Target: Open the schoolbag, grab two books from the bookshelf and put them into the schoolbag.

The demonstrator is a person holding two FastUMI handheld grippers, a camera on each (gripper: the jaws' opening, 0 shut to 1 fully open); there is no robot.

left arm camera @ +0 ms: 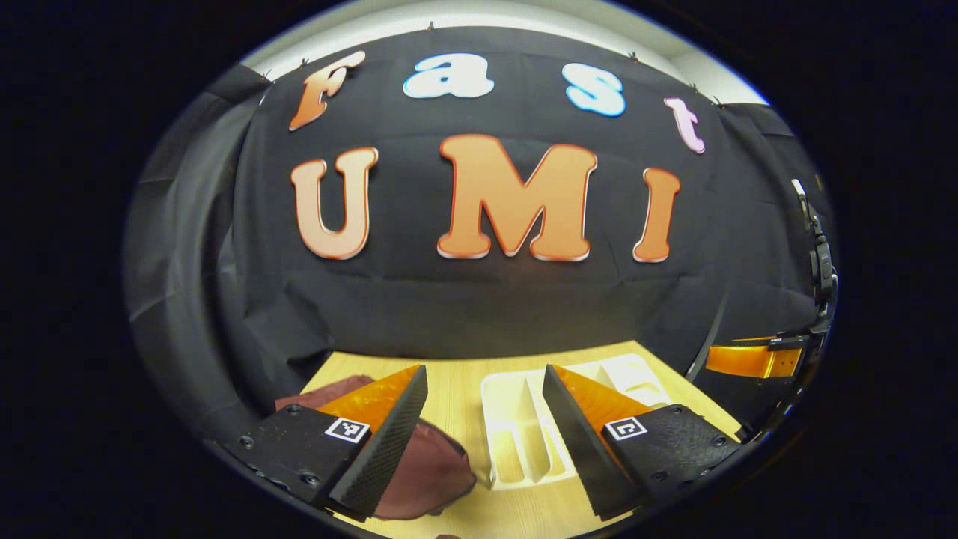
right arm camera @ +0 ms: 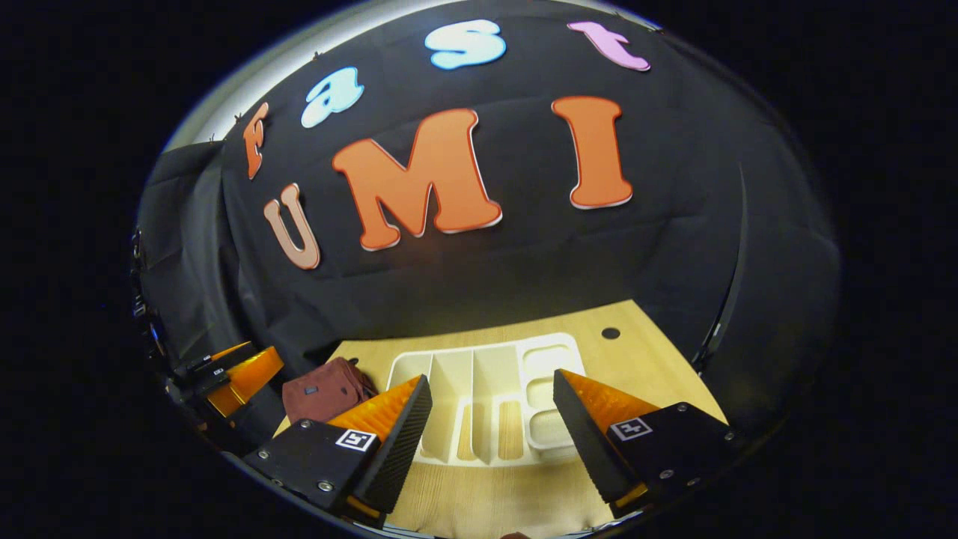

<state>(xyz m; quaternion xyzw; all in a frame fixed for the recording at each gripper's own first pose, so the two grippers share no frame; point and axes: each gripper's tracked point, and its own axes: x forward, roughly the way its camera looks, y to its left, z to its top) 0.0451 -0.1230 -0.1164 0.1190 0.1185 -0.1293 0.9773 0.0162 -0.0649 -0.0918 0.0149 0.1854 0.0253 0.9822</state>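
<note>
The maroon schoolbag (left arm camera: 430, 471) lies slumped on the wooden table (left arm camera: 456, 389), low and left in the left gripper view, partly behind my left finger. My left gripper (left arm camera: 485, 370) hovers open above the table with nothing between its fingers. Right of the bag sits the white bookshelf (left arm camera: 516, 430), a divided rack whose upright slots and side trays look bare. In the right gripper view my right gripper (right arm camera: 492, 376) is open over that bookshelf (right arm camera: 486, 389), and the schoolbag (right arm camera: 325, 397) sits to its left, closed as far as I can tell.
The black cloth wall closes off the back and sides of the table (right arm camera: 644, 359). A small round hole (right arm camera: 611, 332) marks the far right of the tabletop. Each gripper shows at the other view's edge: the right one (left arm camera: 752, 361), the left one (right arm camera: 243, 374).
</note>
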